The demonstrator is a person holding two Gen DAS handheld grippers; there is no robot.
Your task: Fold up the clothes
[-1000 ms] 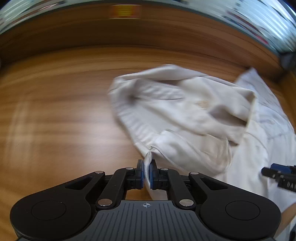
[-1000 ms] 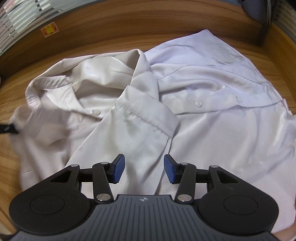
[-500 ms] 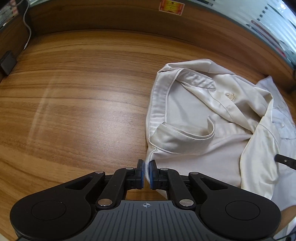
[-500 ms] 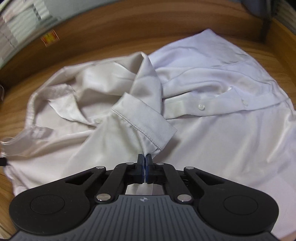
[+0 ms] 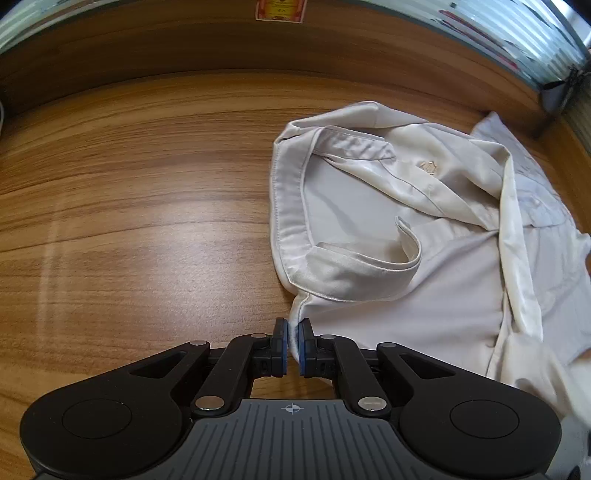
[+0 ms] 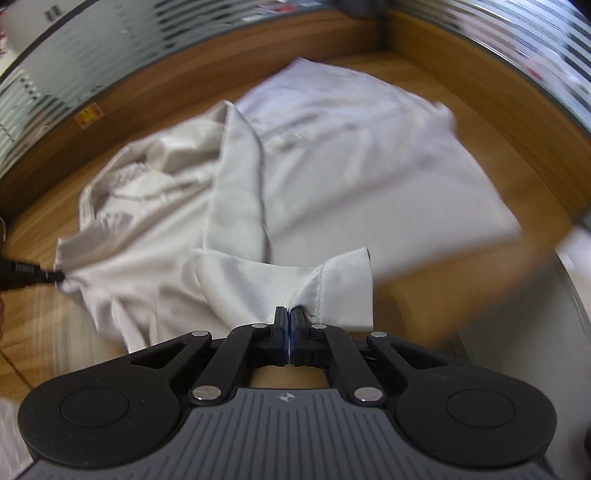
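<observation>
A cream shirt [image 5: 388,266] lies crumpled on the wooden table [image 5: 140,221], collar up. My left gripper [image 5: 292,347] is shut on the shirt's near edge by the collar. In the right wrist view the cream shirt [image 6: 155,221] is stretched between both grippers. My right gripper [image 6: 287,332] is shut on its sleeve cuff [image 6: 332,291], lifted toward me. The left gripper's tip [image 6: 44,275] shows at the left edge, pinching the fabric. A pale lilac shirt [image 6: 351,155] lies under and behind the cream one, and it shows at the right of the left wrist view [image 5: 546,206].
A wooden rim [image 5: 258,48] runs along the table's back, with a red and yellow sticker [image 5: 280,9] on it. Striped frosted glass [image 6: 74,74] stands behind. The table's right corner [image 6: 384,33] lies beyond the lilac shirt.
My right gripper, open a second ago, has shut on the sleeve cuff and pulled it back toward me. The left gripper keeps its hold and the cream shirt has spread out.
</observation>
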